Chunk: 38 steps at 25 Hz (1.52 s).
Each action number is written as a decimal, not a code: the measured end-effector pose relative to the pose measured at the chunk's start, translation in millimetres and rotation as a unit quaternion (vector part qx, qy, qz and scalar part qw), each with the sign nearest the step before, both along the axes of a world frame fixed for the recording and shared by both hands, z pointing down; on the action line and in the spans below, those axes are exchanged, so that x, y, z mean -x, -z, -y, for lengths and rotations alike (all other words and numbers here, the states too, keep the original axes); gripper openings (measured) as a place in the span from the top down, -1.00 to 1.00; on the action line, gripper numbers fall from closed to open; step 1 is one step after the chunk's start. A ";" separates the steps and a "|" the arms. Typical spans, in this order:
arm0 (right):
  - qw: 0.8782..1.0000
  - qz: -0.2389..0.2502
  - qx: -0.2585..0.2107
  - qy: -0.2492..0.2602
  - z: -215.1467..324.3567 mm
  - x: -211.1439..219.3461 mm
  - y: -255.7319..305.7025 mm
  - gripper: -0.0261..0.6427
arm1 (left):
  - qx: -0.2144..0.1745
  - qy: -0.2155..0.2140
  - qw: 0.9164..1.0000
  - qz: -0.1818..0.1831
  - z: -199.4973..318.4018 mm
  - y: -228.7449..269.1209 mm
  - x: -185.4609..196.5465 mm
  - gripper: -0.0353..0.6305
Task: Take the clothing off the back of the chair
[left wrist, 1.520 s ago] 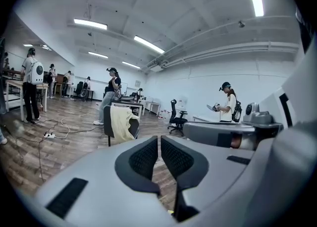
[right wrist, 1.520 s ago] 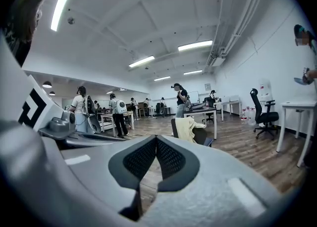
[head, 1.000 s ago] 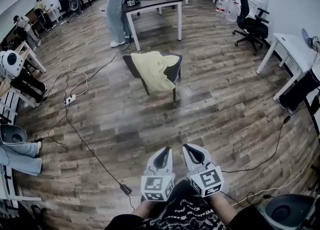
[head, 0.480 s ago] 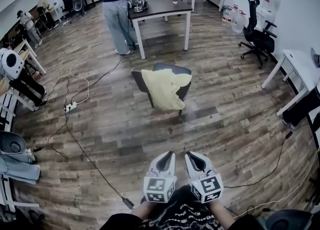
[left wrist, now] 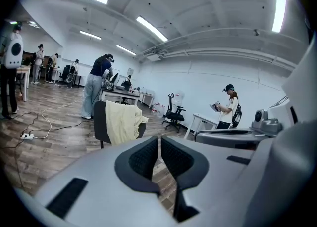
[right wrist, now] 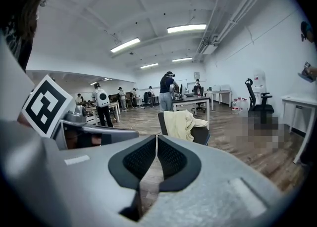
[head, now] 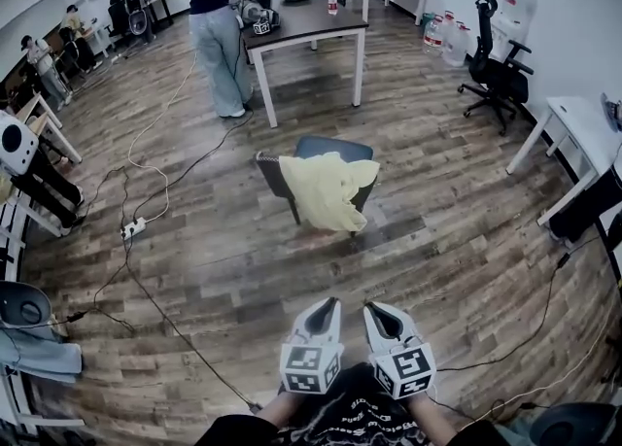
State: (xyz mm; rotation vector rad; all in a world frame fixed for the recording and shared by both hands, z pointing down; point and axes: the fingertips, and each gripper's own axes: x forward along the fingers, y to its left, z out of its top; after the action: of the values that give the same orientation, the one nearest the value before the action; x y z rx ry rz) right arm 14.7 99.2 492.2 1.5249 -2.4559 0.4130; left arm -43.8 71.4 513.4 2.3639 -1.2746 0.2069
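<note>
Approach step: we stand well apart from chair [head: 335, 149], yellow clothing [head: 326, 191] draped on its back. Our left gripper [head: 330, 304], right gripper [head: 371, 308] closed, empty. Next we must open jaws at chair.

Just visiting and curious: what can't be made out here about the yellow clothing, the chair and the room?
Clothing: bunched on the chair back; its type is unclear in any view.
Its seat-side part: head view, partly hidden by the backrest and its own folds.
Items on the dark table: head view, too small.
Arms behind the left tool and right tool: head view, cut by the bottom edge.
</note>
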 end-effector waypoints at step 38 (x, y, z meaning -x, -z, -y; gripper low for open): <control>0.997 0.014 0.030 0.068 153.8 0.2 -19.6 0.66 | 0.039 0.064 0.997 0.024 128.1 -24.3 19.1 0.81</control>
State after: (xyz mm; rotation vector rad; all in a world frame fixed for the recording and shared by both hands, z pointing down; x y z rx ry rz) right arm 14.5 -54.7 511.7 1.3281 -2.5254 0.4825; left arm -62.9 -56.7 537.6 2.2154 -1.4093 0.2683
